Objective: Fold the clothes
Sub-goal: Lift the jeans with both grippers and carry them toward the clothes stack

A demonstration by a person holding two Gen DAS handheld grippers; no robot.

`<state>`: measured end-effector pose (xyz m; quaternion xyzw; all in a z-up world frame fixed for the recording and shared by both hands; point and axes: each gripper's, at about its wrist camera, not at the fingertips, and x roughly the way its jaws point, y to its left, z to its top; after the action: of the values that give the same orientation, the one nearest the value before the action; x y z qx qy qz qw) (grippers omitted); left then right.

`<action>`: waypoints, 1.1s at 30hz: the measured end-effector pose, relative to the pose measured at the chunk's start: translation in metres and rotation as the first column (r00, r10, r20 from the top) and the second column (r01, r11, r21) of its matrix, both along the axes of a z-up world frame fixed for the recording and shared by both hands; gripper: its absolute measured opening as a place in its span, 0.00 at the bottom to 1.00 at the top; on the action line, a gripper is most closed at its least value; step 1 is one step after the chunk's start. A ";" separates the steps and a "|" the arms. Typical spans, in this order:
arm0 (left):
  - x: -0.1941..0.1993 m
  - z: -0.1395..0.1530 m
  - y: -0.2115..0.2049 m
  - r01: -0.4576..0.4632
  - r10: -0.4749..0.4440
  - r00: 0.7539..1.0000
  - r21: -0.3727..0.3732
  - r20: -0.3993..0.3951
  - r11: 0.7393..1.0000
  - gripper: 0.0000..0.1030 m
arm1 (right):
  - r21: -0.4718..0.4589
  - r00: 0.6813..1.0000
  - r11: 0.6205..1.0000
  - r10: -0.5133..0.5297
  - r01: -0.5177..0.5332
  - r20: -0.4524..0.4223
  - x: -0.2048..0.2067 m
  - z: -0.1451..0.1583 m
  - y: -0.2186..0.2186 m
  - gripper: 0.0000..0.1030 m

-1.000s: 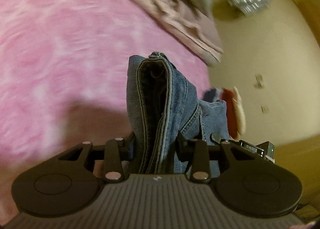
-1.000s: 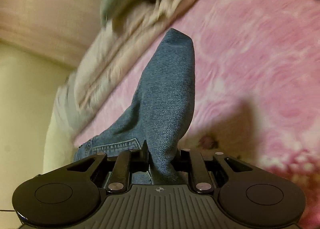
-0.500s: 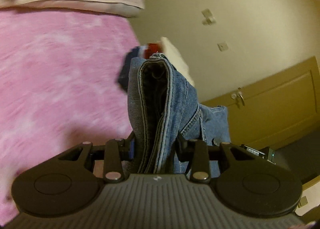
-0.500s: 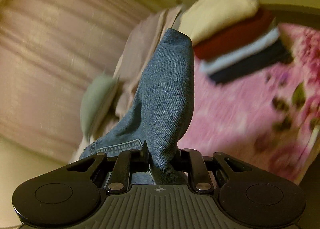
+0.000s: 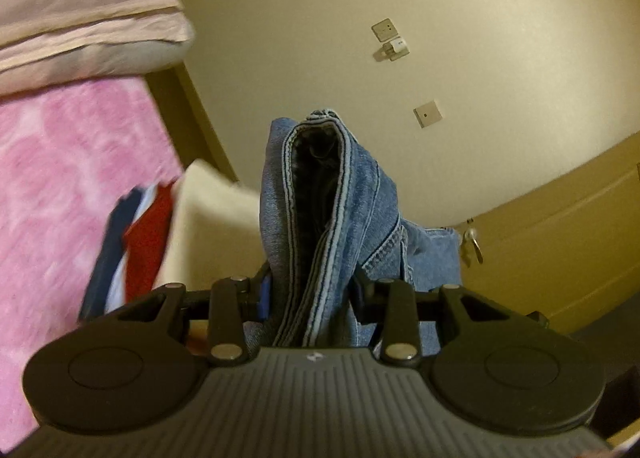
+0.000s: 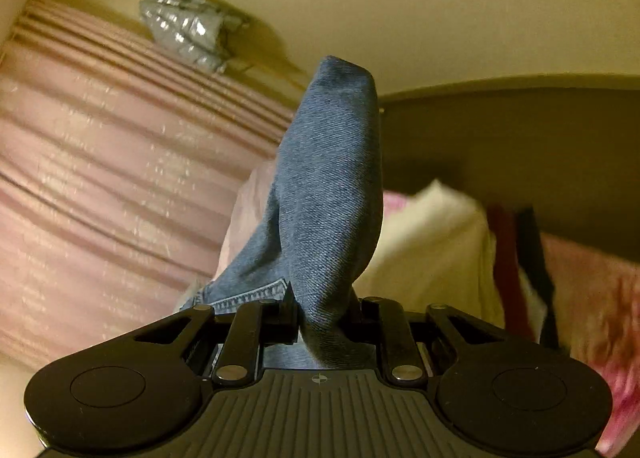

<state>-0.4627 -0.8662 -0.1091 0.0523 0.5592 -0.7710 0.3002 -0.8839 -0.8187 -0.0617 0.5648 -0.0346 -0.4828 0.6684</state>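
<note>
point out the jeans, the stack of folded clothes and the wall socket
jeans (image 5: 316,194): left wrist view, on the stitched hem fold above the tongs
stack of folded clothes (image 5: 148,234): left wrist view, on the red layer
wall socket (image 5: 428,113): left wrist view, on the middle of the square plate

At the bottom centre of each wrist view, the left gripper (image 5: 312,290) and the right gripper (image 6: 324,314) are both clamped on bunched folds of the jeans (image 5: 320,218), fingers pointing up the frame and jaws narrowly parted by cloth.
</note>
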 end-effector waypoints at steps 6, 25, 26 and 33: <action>-0.031 -0.009 -0.063 0.011 -0.014 0.999 0.060 0.047 0.998 0.30 | 0.102 0.999 0.995 -0.013 0.008 0.052 -0.029 -0.023 -0.062 0.17; -0.015 -0.130 -0.094 -0.047 0.033 0.996 0.164 0.087 0.985 0.42 | 0.164 0.993 0.986 -0.019 0.038 -0.112 -0.035 -0.131 -0.090 0.38; -0.014 -0.128 -0.092 -0.045 0.031 0.995 0.155 0.096 0.987 0.42 | 0.147 0.991 0.988 -0.022 0.041 -0.133 -0.032 -0.128 -0.085 0.48; 0.005 -0.079 -0.071 -0.098 0.087 0.955 0.023 0.284 0.995 0.42 | -0.010 0.883 0.997 -0.075 0.080 -0.464 -0.006 -0.086 -0.043 0.63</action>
<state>-0.4579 -0.9370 -0.1885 0.1409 0.5265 -0.7304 0.4116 -0.8901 -0.8619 -0.1480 0.4345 0.1061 -0.6302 0.6347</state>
